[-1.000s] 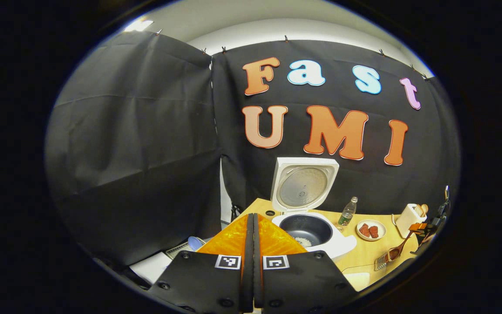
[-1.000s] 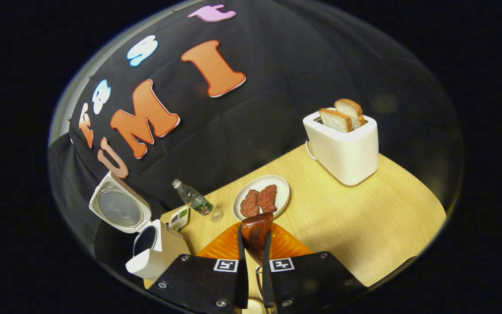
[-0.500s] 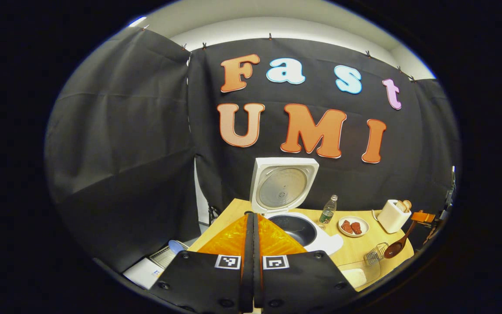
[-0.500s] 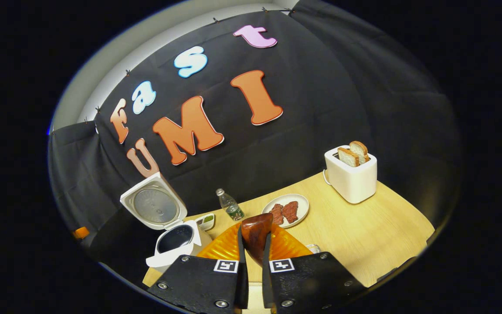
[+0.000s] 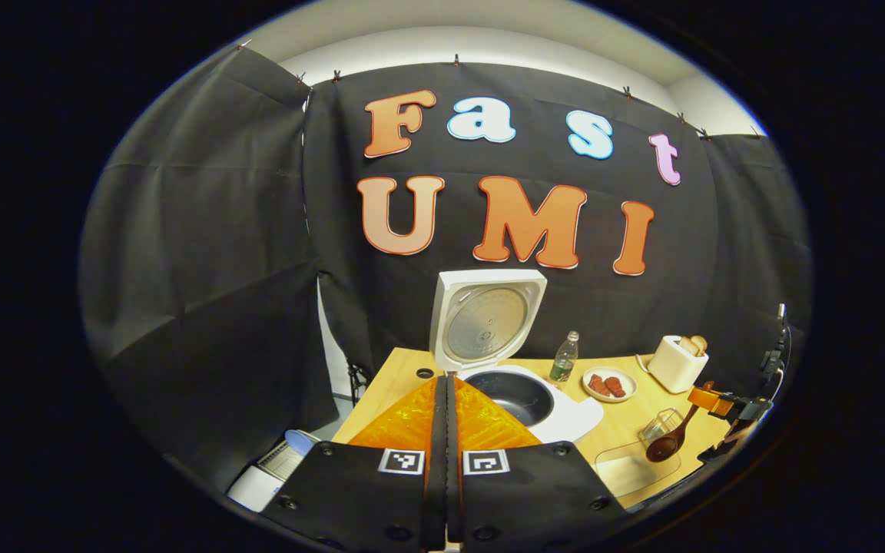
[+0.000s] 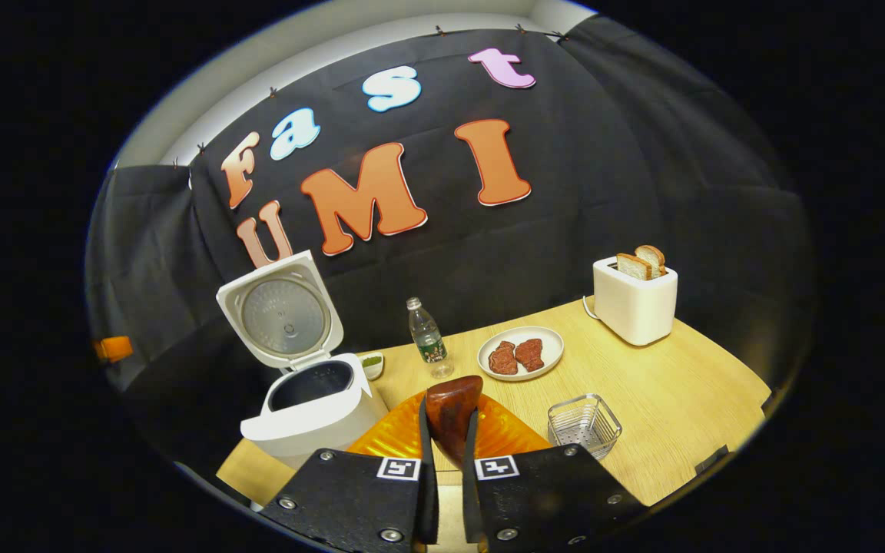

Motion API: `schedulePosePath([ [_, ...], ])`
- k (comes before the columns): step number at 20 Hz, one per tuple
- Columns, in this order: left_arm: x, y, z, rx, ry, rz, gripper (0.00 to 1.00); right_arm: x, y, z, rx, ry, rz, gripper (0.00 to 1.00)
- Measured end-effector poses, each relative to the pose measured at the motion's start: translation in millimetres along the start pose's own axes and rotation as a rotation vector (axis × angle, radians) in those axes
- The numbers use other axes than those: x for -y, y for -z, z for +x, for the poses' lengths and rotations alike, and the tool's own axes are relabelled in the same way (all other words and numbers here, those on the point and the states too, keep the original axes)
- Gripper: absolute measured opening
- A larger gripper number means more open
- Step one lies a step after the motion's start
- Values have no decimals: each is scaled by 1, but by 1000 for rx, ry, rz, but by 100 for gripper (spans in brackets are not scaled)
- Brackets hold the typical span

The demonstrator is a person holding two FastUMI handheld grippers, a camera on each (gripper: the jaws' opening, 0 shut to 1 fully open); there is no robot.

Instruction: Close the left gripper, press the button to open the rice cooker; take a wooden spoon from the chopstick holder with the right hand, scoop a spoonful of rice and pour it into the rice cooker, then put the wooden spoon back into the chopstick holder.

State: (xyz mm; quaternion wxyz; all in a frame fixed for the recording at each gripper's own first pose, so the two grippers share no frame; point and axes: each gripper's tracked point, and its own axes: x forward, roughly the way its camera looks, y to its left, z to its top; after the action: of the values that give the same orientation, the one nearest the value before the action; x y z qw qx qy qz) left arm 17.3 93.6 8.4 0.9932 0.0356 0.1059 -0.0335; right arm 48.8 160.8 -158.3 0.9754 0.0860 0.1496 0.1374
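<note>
Now right gripper (image 6: pixel 442 445) pinches dark wooden spoon (image 6: pixel 452 411); left gripper (image 5: pixel 446 430) jaws pressed together, empty. Risk: spoon may miss small wire-mesh chopstick holder (image 6: pixel 584 425), lower right, tipping it.

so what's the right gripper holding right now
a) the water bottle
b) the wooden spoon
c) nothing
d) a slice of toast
b: in the right gripper view the right gripper has both fingers pressed on the wooden spoon, and in the left gripper view the spoon hangs bowl-down from that gripper beside the wire chopstick holder.
</note>
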Motion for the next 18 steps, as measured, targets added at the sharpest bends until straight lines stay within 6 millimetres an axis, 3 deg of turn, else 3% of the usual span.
schedulePosePath([
  [4,-21,15,-1,-32,5,24,5,1,28,8,-2,60,-83,12],
  [11,-38,31,3,-52,44,0,5,0,57,-13,5,90,-126,12],
  [18,-39,51,12,-84,74,-40,5,4,74,-40,10,156,67,12],
])
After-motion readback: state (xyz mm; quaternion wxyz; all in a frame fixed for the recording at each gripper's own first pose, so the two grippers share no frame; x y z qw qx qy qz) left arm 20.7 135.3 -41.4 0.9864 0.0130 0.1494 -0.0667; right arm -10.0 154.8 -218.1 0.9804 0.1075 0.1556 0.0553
